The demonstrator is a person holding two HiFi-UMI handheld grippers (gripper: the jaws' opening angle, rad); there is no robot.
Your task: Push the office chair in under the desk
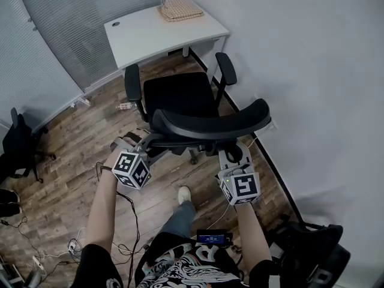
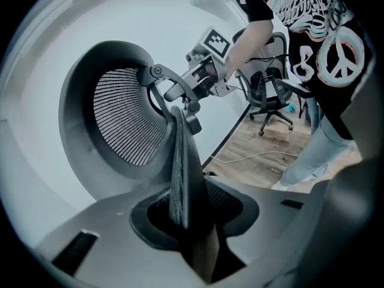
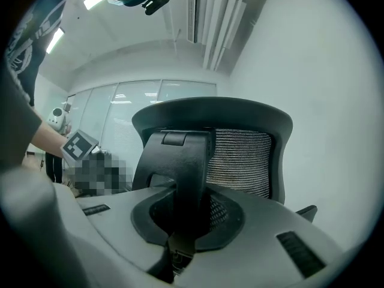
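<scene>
A black office chair [image 1: 180, 95] stands on the wood floor [image 1: 72, 137], seat facing a white desk [image 1: 150, 35] but not yet under it. A person stands behind it, well placed to push it forward. The left tongs [image 2: 189, 212], partly open, pinch the thin side edge of the mesh backrest [image 2: 177, 161], and the right tongs [image 3: 185, 215], nearly closed, clamp the black spine [image 3: 183, 161] behind it. These 2 holds probably keep the chair straight.

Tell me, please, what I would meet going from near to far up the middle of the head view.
shoe → office chair backrest → chair seat → desk → woven mat at the desk's far edge
</scene>
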